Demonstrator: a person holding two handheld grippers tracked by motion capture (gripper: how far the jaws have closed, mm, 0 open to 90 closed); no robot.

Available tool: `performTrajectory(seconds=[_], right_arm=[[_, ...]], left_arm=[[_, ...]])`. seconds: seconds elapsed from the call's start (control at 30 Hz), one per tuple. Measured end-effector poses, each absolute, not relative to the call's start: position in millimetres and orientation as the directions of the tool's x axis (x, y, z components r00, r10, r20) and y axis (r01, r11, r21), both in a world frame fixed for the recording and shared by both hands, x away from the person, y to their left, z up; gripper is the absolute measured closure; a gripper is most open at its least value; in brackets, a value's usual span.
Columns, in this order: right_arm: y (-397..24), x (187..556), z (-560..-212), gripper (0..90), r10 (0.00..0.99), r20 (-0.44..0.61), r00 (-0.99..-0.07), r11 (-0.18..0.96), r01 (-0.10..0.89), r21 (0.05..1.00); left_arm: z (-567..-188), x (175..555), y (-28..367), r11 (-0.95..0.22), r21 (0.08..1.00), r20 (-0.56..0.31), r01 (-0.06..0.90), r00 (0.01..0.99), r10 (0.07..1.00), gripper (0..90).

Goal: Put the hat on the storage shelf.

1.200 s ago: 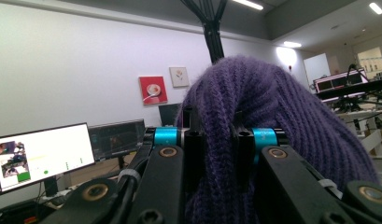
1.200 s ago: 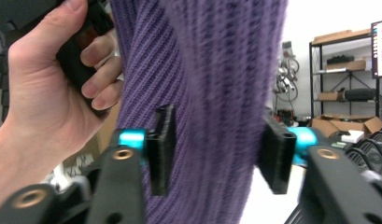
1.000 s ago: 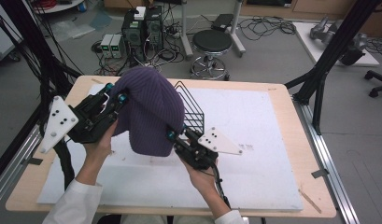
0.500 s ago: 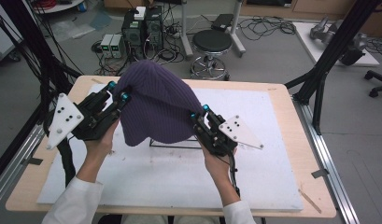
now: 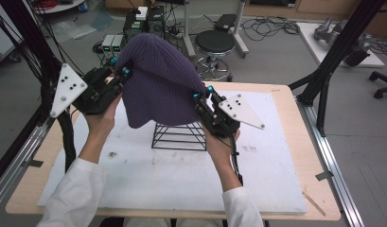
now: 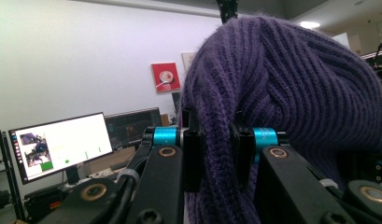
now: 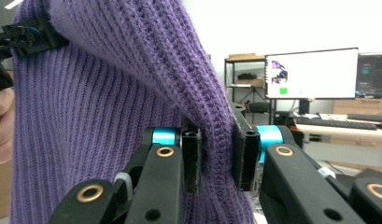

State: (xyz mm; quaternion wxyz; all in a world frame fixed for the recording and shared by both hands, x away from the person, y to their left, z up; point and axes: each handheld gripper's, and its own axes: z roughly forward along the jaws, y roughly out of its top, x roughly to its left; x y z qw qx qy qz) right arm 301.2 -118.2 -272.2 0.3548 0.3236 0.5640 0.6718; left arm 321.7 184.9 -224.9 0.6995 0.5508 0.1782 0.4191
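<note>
Both grippers, left gripper (image 5: 119,71) and right gripper (image 5: 201,96), clench the purple knit beanie (image 5: 158,80) above the black wire stand (image 5: 178,135) mid-table; next, probably lowering it squarely over the frame.

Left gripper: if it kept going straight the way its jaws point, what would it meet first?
The left gripper already pinches the purple ribbed knit hat; straight on, more of that hat's fabric comes first. What lies beyond is hidden.
</note>
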Motion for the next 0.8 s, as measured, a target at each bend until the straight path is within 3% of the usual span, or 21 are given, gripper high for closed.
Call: performTrajectory(seconds=[0.33, 0.8], right_arm=[[-125.2, 317.9, -269.9, 77.8, 0.875, 0.06, -0.481, -0.105, -0.069, 0.992], [-134.4, 331.4, -275.8, 77.7, 0.931, 0.048, -0.362, -0.061, -0.024, 0.998]], left_arm=[[-223.5, 353.7, 172.5, 0.041, 0.943, 0.182, -0.33, 0.615, 0.767, 79.2], [-233.7, 373.1, 153.8, -0.025, 0.952, 0.218, -0.306, 0.615, 0.758, 78.2]])
